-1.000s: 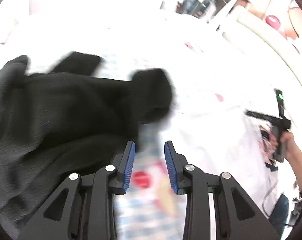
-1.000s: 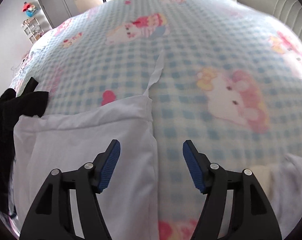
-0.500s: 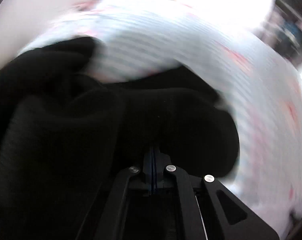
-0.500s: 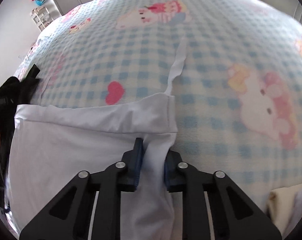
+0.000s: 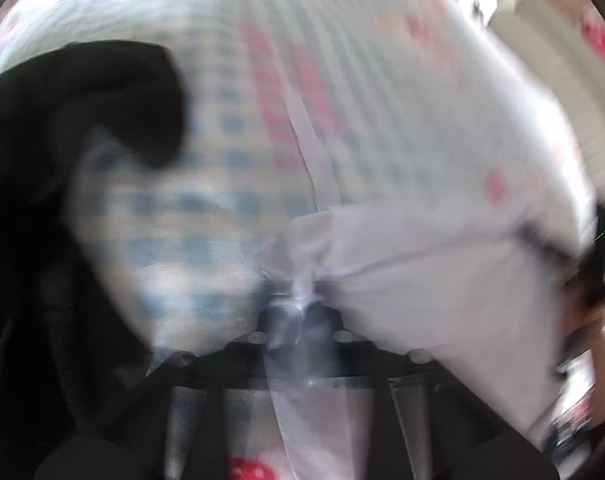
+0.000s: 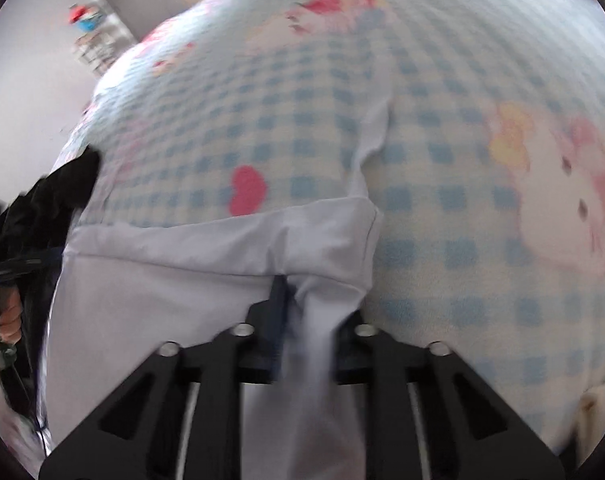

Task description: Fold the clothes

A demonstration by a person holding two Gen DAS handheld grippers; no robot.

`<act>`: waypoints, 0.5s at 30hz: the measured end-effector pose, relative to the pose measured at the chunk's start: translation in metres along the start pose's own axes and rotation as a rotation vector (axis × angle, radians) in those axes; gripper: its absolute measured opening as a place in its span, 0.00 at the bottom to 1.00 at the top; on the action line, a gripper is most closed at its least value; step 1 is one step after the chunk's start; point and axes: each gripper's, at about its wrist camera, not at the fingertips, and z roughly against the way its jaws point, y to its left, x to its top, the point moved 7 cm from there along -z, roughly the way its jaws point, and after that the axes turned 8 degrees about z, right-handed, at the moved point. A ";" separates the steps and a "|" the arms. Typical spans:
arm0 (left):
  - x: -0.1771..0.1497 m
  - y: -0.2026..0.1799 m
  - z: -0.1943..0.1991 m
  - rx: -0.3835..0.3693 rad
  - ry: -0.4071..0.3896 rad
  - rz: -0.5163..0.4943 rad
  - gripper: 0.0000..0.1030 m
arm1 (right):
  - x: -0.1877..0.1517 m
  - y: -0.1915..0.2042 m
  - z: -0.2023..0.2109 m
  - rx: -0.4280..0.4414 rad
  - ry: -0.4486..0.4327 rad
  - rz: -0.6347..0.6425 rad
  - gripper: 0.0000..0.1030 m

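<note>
So on the far left of the left wrist view there's a black garment (image 5: 62, 152) bunched up in a heap on the bed, covering the left edge of the blue-and-white checked blanket (image 5: 206, 208). Everything in this view is pretty smeared, so fine detail is a no-go. Moving toward the middle, the left hand-held gripper (image 5: 302, 312) has its jaws pinched together on a puckered corner of the white garment (image 5: 442, 280); you can see the fabric gathering into little creases right where it's clamped. A thin white strap runs up from that corner across the blanket. The rest of the white cloth spreads off to the right, and at the far right edge there's a blurry bit of a person's hand, too soft to say more.

In the right wrist view, the left edge shows fingers (image 6: 6, 320) around a dark handle, with the black garment (image 6: 50, 204) just above them. The white garment (image 6: 162, 280) lies flat on the blanket (image 6: 462, 160), its top hem running across the middle. The right hand-held gripper (image 6: 298, 300) is clamped on the cloth near its upper right corner, fabric bunched between the pads and hanging down between the fingers. Its jaws have just been closing onto that fold. Right of it is a pink cartoon cat print.
</note>
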 end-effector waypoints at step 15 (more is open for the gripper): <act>-0.047 -0.074 0.113 -0.005 -0.242 -0.092 0.56 | -0.014 0.025 0.109 -0.024 -0.055 -0.018 0.54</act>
